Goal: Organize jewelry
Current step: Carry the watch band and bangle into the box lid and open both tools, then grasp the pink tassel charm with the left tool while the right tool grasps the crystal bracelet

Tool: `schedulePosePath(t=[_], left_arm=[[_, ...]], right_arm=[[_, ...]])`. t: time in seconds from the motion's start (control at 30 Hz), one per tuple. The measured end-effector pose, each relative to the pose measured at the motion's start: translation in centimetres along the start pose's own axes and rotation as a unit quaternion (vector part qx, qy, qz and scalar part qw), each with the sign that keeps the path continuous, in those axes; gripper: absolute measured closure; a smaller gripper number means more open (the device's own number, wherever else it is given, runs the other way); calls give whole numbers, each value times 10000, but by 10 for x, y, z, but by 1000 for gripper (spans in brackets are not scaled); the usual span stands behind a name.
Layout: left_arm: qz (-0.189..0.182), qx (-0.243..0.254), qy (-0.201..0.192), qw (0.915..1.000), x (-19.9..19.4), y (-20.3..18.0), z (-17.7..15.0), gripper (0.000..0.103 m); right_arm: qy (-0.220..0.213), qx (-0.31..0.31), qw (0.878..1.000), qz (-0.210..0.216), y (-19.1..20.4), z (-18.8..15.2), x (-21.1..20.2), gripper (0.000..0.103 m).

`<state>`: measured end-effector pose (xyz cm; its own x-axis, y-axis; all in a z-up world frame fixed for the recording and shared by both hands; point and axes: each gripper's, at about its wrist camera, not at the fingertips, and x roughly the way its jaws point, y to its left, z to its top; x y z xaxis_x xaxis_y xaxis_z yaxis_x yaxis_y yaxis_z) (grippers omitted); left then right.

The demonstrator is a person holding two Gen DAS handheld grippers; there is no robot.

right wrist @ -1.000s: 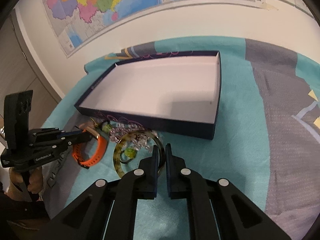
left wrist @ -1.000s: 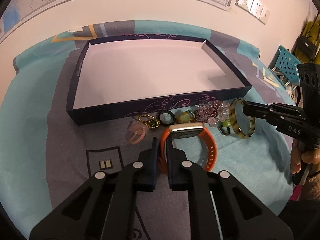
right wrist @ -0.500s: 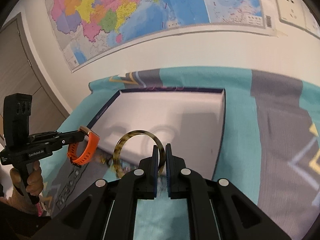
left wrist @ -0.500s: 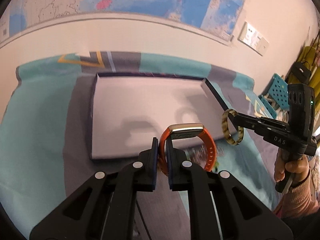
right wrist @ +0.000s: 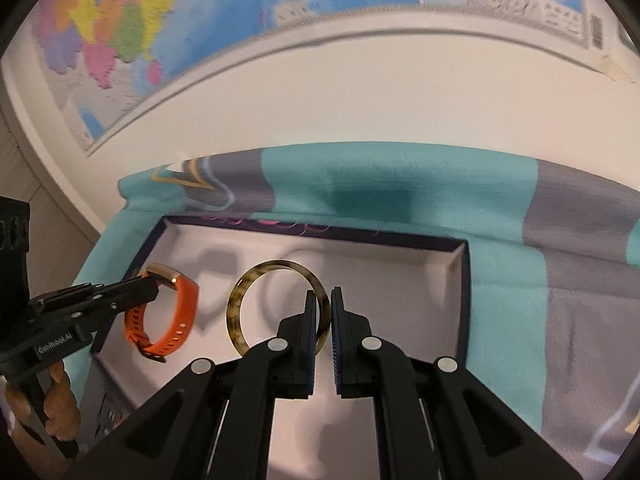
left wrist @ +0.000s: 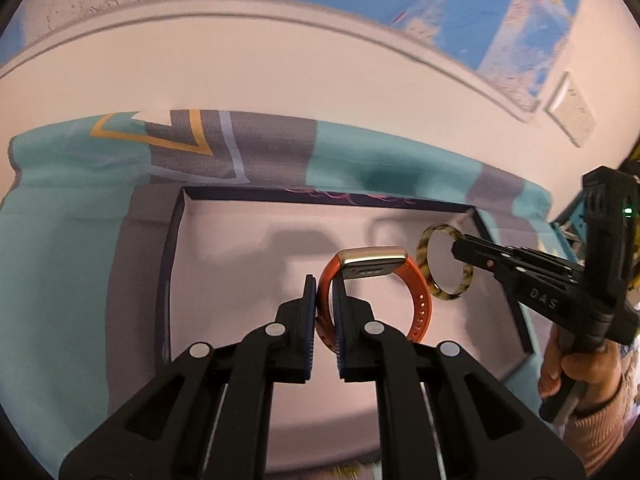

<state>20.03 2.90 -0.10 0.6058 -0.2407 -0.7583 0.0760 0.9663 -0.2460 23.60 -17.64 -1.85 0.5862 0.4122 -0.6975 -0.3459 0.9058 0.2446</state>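
A second before, both grippers were down by the pile of jewelry at the front edge of the box, on the desk's blue and gray cloth (left wrist: 60, 280). Now both had come up and moved over the box (right wrist: 400, 280), and the pile was no longer in sight. The left gripper (left wrist: 325, 300) had its fingers squeezed tight on the strap of one orange watch band (left wrist: 418, 300) with a gold face. The band hung in the air over the white floor of the box, near the middle. The right gripper (right wrist: 325, 312) had its fingers squeezed tight on one brown spotted bangle (right wrist: 236, 308). The bangle stood on edge in the air over the box, toward the right wall as the left camera saw it. The band and the bangle were just beside each other but did not touch. There was one box, and nothing lay on the part of its floor that showed. There were two grippers, and one hand (left wrist: 576, 372) showed under each. A map (right wrist: 120, 24) hung on the wall behind the desk.
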Motion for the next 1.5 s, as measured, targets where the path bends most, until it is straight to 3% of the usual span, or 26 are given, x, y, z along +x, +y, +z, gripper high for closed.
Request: schedulePosePath(t=[0.2, 0.53, 0.6, 0.7, 0.8, 1.07, 1.13, 1.33, 1.5], left_arm=[[243, -238, 269, 9991, 33, 11, 20, 94], [299, -517, 502, 9970, 57, 16, 34, 93], [301, -543, 523, 9967, 57, 14, 33, 90], [315, -472, 434, 9974, 51, 12, 32, 72], [299, -291, 289, 9987, 36, 10, 26, 68], [140, 340, -127, 9992, -23, -3, -16, 62], [123, 506, -287, 9982, -40, -9, -32, 56], [31, 822, -426, 9957, -75, -11, -79, 54], [-114, 914, -300, 9953, -80, -8, -111, 53]], right_arm=[[232, 64, 9995, -222, 0, 13, 24, 97], [360, 239, 9984, -369, -3, 18, 38, 97], [280, 266, 9983, -441, -3, 18, 34, 92], [104, 204, 9990, -386, 0, 17, 21, 87], [8, 2, 9997, -249, 6, 9, 6, 82], [-203, -456, 9979, 413, 20, -40, -48, 71], [-279, -561, 9965, 557, 26, -53, -63, 70], [-231, -876, 9906, 1025, 49, -97, -91, 68], [-33, -1055, 9897, 963, 63, -124, -88, 65]])
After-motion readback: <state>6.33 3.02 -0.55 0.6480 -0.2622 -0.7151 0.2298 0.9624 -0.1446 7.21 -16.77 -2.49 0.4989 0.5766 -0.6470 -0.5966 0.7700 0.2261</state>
